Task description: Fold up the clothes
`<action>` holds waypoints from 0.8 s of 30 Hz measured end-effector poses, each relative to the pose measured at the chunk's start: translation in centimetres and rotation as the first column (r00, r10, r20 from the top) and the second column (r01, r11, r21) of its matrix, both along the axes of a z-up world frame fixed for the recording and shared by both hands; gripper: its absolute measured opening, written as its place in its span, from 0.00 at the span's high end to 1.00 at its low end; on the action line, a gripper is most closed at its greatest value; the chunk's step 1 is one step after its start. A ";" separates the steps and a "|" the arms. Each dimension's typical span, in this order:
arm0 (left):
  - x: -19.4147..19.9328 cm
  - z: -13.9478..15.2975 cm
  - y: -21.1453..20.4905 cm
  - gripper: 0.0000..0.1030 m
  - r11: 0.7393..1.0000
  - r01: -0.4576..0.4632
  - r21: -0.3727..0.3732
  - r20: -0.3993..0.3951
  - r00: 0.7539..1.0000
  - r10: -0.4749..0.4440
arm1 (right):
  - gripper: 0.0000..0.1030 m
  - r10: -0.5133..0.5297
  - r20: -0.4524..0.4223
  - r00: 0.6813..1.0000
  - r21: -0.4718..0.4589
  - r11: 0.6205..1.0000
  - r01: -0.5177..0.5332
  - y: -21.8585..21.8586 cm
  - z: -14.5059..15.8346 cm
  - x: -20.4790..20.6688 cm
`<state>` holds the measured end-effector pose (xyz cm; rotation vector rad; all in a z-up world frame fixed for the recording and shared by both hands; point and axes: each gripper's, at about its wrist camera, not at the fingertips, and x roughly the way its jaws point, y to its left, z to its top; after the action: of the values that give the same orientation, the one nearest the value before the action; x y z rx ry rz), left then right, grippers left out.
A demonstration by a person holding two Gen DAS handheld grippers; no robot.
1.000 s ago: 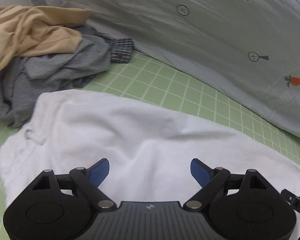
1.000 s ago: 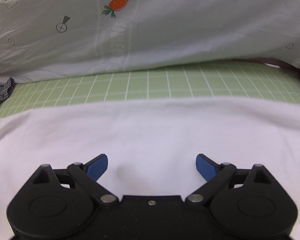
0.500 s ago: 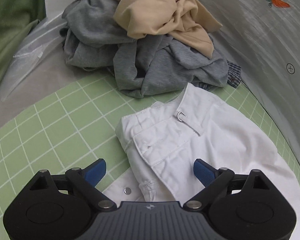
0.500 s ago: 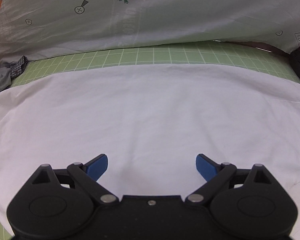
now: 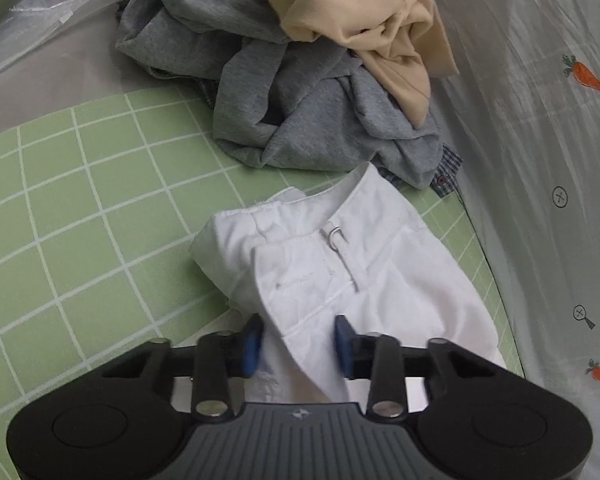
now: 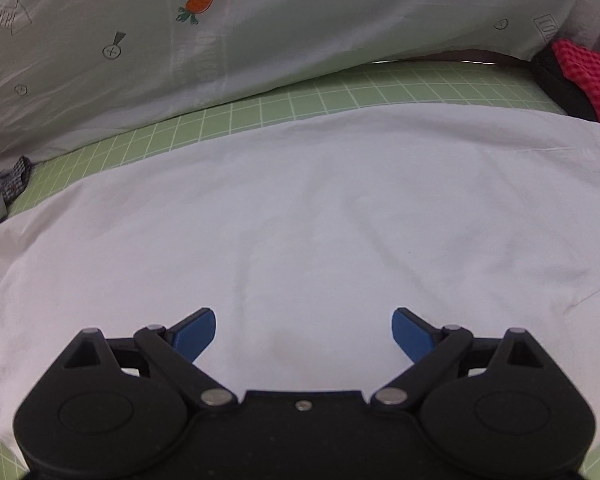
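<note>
A fold of the white trousers (image 5: 340, 264), spread on the green mat (image 5: 80, 208), is pinched by the left gripper (image 5: 298, 344). The right gripper (image 6: 304, 332) is held wide apart above the trousers' middle.

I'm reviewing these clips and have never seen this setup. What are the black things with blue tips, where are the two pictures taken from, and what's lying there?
No robot here: a person holds a two-finger claw in each hand, with a camera on each looking along its fingers. The left view shows the left claw partly closed around a fold of the white garment, with a pile of grey and beige clothes behind it. The right view shows the right claw open over the same white cloth, gripping nothing. Everything lies on a green grid mat.
</note>
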<state>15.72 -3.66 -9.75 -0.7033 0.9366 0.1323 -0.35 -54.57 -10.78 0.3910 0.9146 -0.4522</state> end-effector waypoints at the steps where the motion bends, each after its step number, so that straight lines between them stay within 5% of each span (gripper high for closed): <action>1: 0.0 0.8 -0.4 0.88 1.000 0.019 0.017 0.020 1.000 -0.019 | 0.07 -0.008 0.009 1.000 0.001 1.000 0.008 -0.3 0.2 -0.2; 7: -1.2 5.2 -5.9 0.93 0.985 0.143 0.100 0.119 0.981 -0.155 | 0.07 -0.043 0.078 0.996 0.015 0.999 0.042 -2.4 1.2 -1.6; 13: -2.6 9.3 -12.2 0.94 0.950 0.258 0.174 0.198 0.936 -0.291 | 0.07 -0.073 0.137 0.988 0.051 0.996 0.067 -4.9 1.6 -4.0; 18: -4.2 9.8 -20.3 0.95 0.874 0.411 0.260 0.190 0.865 -0.464 | 0.07 -0.104 0.158 0.982 0.058 0.994 0.096 -7.1 1.8 -6.9; 24: -6.3 5.7 -29.7 0.93 0.782 0.559 0.274 0.065 0.801 -0.595 | 0.07 -0.144 0.136 0.980 0.047 0.989 0.139 -9.2 1.3 -10.9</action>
<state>9.40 -33.38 -4.07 -0.1679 0.9358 -0.3494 -11.30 -63.76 -9.49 0.5178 0.7632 -0.5323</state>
